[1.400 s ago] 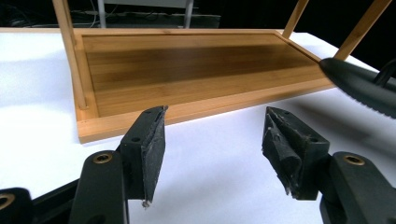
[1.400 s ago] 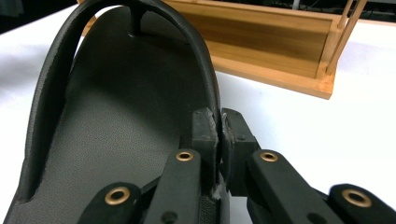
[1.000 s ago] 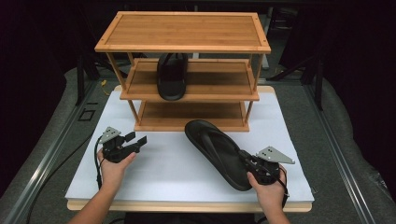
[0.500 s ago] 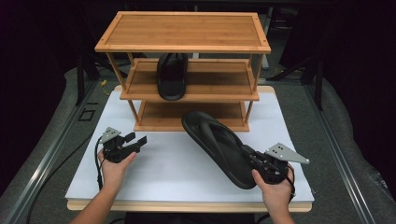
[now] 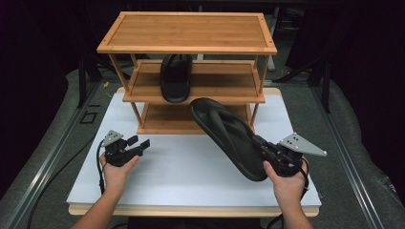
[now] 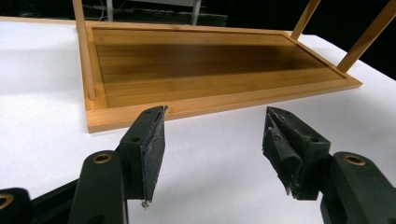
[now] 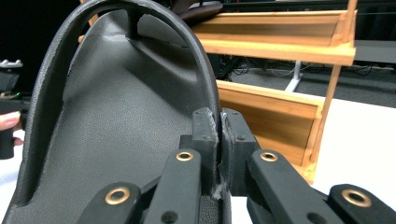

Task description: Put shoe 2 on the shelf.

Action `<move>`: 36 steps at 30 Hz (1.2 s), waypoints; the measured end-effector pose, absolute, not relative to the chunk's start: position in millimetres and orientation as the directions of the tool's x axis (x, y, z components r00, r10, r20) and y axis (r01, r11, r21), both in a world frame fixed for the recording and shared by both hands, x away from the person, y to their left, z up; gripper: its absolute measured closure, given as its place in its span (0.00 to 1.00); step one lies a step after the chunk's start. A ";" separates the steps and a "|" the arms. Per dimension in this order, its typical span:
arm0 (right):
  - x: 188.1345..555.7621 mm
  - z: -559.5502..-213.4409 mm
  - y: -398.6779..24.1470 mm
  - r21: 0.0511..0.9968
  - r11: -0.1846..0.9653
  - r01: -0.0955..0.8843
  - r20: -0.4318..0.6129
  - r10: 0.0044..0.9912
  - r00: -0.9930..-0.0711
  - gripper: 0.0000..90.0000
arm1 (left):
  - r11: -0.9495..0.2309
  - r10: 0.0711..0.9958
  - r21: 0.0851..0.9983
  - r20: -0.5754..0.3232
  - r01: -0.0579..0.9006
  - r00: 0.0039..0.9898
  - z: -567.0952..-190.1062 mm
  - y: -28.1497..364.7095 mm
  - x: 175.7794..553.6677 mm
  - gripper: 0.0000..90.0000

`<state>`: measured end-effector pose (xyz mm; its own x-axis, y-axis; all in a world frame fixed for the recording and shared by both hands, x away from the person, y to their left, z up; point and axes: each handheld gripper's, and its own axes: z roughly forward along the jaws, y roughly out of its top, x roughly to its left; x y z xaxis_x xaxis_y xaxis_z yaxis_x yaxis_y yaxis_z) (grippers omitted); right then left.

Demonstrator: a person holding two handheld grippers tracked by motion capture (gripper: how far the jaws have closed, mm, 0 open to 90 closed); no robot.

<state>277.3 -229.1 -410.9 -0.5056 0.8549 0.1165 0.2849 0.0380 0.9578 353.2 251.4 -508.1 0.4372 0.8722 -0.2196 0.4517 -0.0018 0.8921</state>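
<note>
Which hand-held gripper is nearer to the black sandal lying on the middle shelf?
Left, though only slightly. The left hand-held gripper hovers open below-left of the shelf sandal; the right hand-held gripper, gripping the other sandal, is farther below-right.

The high view looked forward and down on the white table (image 5: 191, 176) from above. The left gripper view sat low and near, facing the bottom board of the wooden shoe rack (image 6: 210, 70). The right gripper view faced this same rack (image 7: 289, 42) from close, past a black flip-flop (image 7: 116, 140).

You are working under even overhead light: the white bench (image 5: 191, 176) is glaring brightly, the surroundings are falling into darkness, and the nearest tongs are blurring softly in both gripper views.
</note>
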 end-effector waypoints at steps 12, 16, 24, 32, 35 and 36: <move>309.9 -386.1 -232.4 0.963 0.022 0.268 0.106 0.886 -0.452 0.95 | -0.002 0.871 0.890 -0.222 0.455 0.438 -509.0 252.9 353.9 0.43; 322.6 -380.2 -231.0 0.965 0.020 0.260 0.097 0.899 -0.427 0.95 | -0.001 0.871 0.890 -0.223 0.455 0.438 -508.7 253.5 354.0 0.43; 351.0 -373.7 -221.2 0.961 0.021 0.275 0.092 0.916 -0.390 0.95 | -0.006 0.869 0.890 -0.221 0.456 0.442 -509.3 252.9 354.8 0.43; 378.6 -371.2 -205.9 0.957 0.035 0.287 0.069 0.936 -0.345 0.95 | 0.001 0.868 0.891 -0.227 0.454 0.442 -508.3 253.3 354.3 0.43; 389.7 -371.1 -200.0 0.955 0.028 0.295 0.074 0.941 -0.329 0.95 | 0.002 0.867 0.891 -0.228 0.454 0.443 -508.1 253.5 354.3 0.43; 393.2 -371.1 -198.3 0.953 0.028 0.302 0.075 0.942 -0.326 0.95 | 0.002 0.867 0.891 -0.228 0.454 0.443 -508.1 253.5 354.4 0.43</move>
